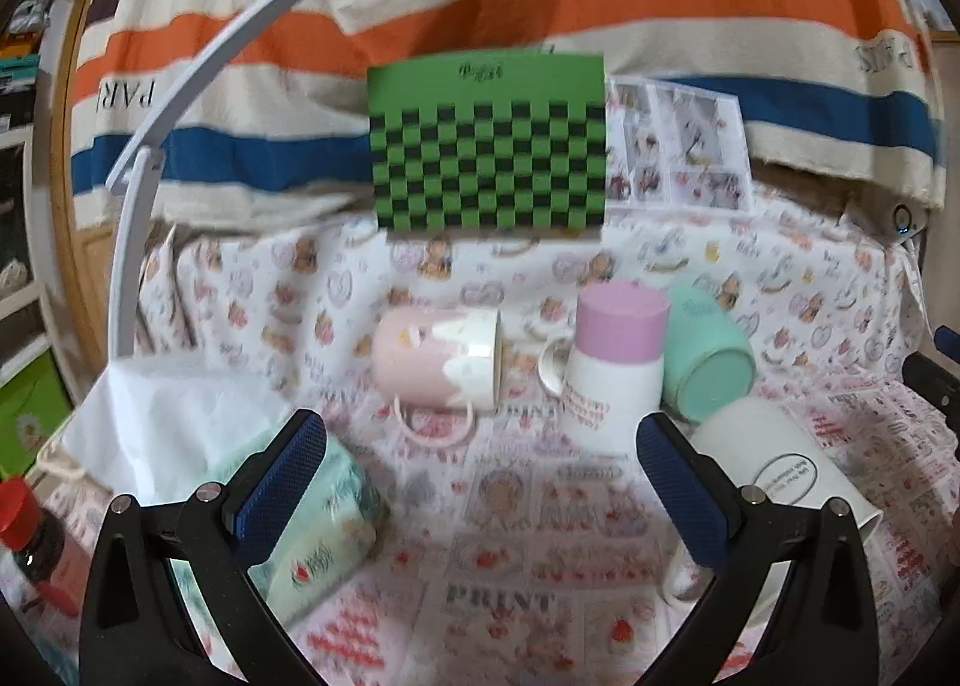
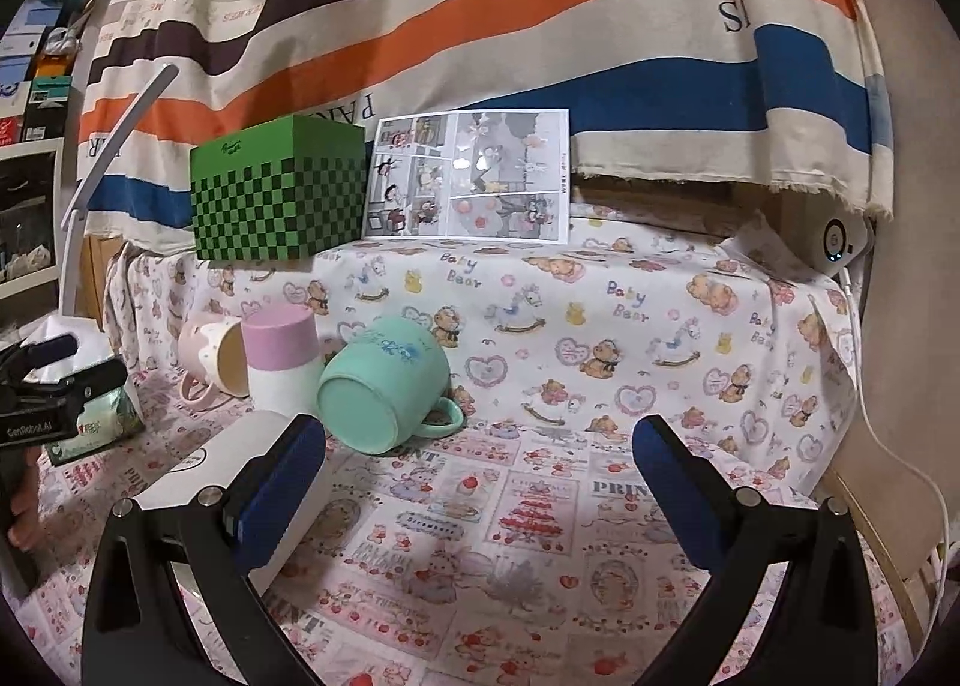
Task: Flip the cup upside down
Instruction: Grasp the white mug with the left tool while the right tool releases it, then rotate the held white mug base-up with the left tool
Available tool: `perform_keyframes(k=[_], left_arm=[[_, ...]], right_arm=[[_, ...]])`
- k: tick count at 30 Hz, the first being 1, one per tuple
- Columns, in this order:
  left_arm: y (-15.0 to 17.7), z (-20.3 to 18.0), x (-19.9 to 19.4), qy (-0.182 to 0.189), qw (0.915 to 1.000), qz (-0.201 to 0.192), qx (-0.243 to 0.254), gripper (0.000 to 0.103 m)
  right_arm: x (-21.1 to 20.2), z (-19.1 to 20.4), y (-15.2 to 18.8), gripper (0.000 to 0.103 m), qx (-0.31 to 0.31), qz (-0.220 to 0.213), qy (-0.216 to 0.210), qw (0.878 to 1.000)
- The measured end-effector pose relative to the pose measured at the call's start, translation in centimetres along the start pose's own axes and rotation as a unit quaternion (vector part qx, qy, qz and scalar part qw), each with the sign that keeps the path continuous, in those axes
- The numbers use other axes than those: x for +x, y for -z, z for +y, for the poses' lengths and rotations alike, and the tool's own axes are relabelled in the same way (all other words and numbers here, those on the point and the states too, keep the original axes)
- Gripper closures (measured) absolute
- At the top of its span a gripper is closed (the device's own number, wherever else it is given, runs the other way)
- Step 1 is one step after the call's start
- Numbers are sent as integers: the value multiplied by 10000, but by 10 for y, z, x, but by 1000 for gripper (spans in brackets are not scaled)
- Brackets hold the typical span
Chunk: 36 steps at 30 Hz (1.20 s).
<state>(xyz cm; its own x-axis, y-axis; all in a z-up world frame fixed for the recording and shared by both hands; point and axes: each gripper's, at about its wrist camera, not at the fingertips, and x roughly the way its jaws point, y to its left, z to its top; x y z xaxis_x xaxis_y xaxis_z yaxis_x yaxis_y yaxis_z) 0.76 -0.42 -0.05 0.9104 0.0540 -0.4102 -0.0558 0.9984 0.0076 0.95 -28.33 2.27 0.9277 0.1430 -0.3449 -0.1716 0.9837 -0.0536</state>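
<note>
Glossy glazed ceramic: mint mug (image 2: 384, 386), pink mug (image 1: 435, 359). Matt printed cotton cloth (image 2: 540, 506) covers the bench. Green checkered box (image 2: 279, 194), probably matt card. Tool pads (image 1: 282, 485): ribbed blue rubber on black plastic.

Left wrist view motion-blurred throughout; checkered box (image 1: 487, 146) smeared. Right wrist view sharper, print on tablecloth (image 2: 600, 362) readable. Indoor light soft, even; faint shadow beneath box (image 2: 277, 192). Strong fisheye bending, black corners around both.
</note>
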Motion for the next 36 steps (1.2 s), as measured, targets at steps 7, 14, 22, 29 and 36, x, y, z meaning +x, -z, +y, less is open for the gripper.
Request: perform_keyframes(k=[7,14,22,29,36], left_arm=[[-41,-37,8,745,9884,1310,196,0],[-55,-73,48,1371,9510,2725,-510,0],[-46,-114,90,1220,9266,3540,-345,0],[-30,-117,116,1038,9095,3994,-502,1],[-27,-111,120,1337,8929,4237,-730,26]], right_arm=[[-2,-3,-1,0,81,-28,159,9998],[-2,-6,0,0,165,-34,300,9994],[-2,-9,0,0,228,-33,393,9990],[-2,-19,0,0,446,-19,645,9969],[-1,-19,0,0,426,-18,715,9965]])
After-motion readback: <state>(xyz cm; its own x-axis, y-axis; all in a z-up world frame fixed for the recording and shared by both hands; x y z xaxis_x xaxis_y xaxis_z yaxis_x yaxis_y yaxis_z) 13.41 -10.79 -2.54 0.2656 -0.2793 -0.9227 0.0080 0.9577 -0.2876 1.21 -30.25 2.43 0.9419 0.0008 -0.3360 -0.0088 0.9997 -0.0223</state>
